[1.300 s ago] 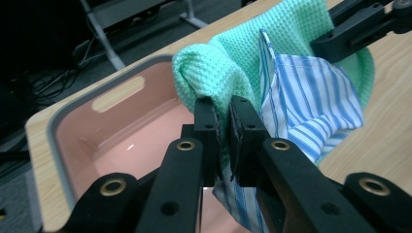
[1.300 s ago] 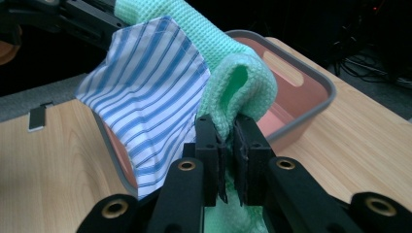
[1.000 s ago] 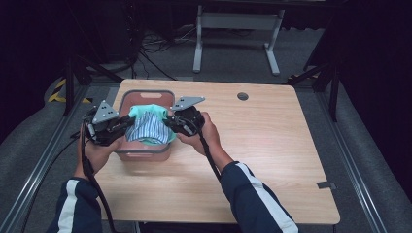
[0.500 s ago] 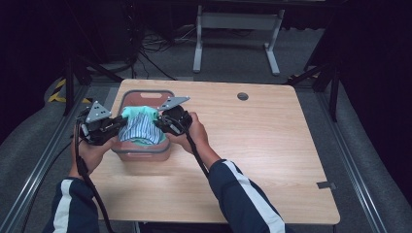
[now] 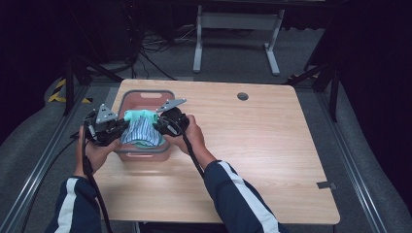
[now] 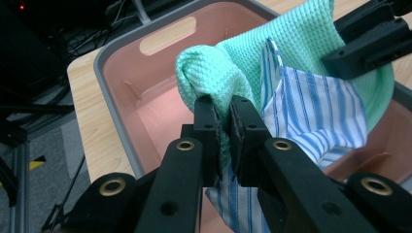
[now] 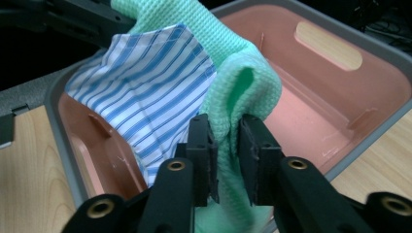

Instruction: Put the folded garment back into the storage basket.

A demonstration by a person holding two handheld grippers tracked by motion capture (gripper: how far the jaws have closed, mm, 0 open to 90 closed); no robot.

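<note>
Green cloth: we see a mint-green waffle-weave textile, soft and bunched, hanging between the two grippers over the tub.
Striped cloth: thin, smooth fabric with blue and white stripes, lying against the green cloth and drooping into the tub.
Tub: a rectangular plastic basin with rounded corners, grey rim, salmon-pink inside and slotted handle openings in its end walls; it stands at the table's left part.
Left gripper: black matte jaws, narrow, pinching a fold of the green cloth, with striped cloth below them.
Right gripper: black jaws that have just been opening a little; we see a fold of the green cloth between them, the pads at its sides.
Table: pale wood-grain top with a round cable hole.
Writing: we read none on any item.
</note>
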